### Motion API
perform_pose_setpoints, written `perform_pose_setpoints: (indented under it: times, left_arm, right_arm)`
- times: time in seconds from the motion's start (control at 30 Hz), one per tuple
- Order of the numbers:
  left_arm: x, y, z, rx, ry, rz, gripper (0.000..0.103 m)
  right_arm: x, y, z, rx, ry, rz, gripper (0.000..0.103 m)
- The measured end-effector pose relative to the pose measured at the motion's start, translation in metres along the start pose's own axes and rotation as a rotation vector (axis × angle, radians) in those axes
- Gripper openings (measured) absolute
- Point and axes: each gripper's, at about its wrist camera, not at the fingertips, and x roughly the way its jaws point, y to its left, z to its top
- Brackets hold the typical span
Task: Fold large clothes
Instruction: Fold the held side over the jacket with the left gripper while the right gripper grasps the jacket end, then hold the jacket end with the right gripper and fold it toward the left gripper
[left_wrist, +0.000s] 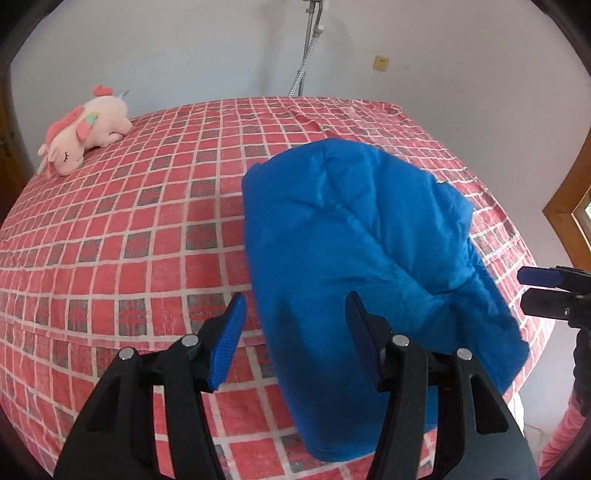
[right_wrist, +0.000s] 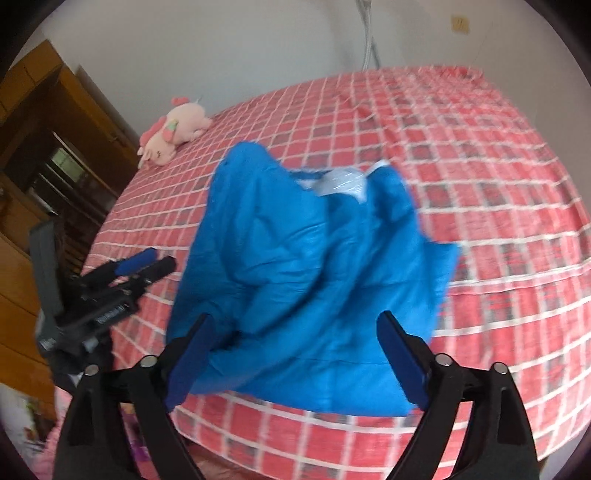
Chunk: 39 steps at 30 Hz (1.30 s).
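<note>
Nearest my left camera, the left gripper (left_wrist: 295, 325) has its fingers (left_wrist: 229, 341) apart, one over the checked sheet and the other over the near edge of the blue garment (left_wrist: 354, 236); I see nothing pinched between them. From the right camera, the right gripper (right_wrist: 295, 363) also has its fingers spread wide, framing the near hem of the same garment without pressing on it. That picture is somewhat blurred.

I see the garment lying bunched and roughly folded on the bed (left_wrist: 110, 236), near the front edge, towards the right side of the mattress as the left camera sees it. A pale patch, perhaps a label or lining, shows at its far end in the right view.

Each gripper appears in the other's picture: the right one at the right border of the left view, the left one beside the garment's left edge in the right view.

A pink plush toy (left_wrist: 83, 134) lies at the far left corner of the bed, well apart from the garment. A wooden wardrobe (right_wrist: 40, 155) stands left of the bed.
</note>
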Motion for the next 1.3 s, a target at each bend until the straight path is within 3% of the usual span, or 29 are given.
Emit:
perform_pose_setpoints:
  times: [0.3,0.4,0.47,0.57,0.67,0.97,1.13,1.3]
  left_arm:
    - [0.005,0.017,-0.003,-0.017,-0.01,0.004,0.054]
    - [0.009,0.024,-0.004,-0.031,0.0,-0.004,0.054]
    - [0.011,0.028,-0.005,-0.039,0.005,-0.009,0.054]
    - [0.01,0.031,-0.005,-0.047,0.005,-0.016,0.054]
    - [0.006,0.029,-0.003,-0.059,-0.006,-0.049,0.054]
    - [-0.012,-0.029,0.008,0.029,-0.075,-0.149,0.054]
    - [0.005,-0.065,0.007,0.104,-0.048,-0.165,0.054]
    - [0.032,-0.079,-0.002,0.119,0.012,-0.188,0.054]
  right_arm:
    - [0.051,0.005,0.019,0.078,0.108,0.01,0.092]
    - [0.064,0.009,0.025,0.055,0.121,-0.009,0.074]
    - [0.068,0.013,0.029,0.026,0.111,-0.018,0.049]
    - [0.063,0.018,0.034,-0.018,0.072,-0.049,0.022]
    - [0.041,0.022,0.037,-0.06,0.022,-0.025,0.014]
    - [-0.024,0.004,0.033,-0.072,-0.114,-0.059,0.012]
    - [-0.021,-0.036,0.015,-0.013,-0.098,-0.115,0.012]
    - [-0.004,-0.078,-0.006,0.041,-0.06,-0.112,0.013]
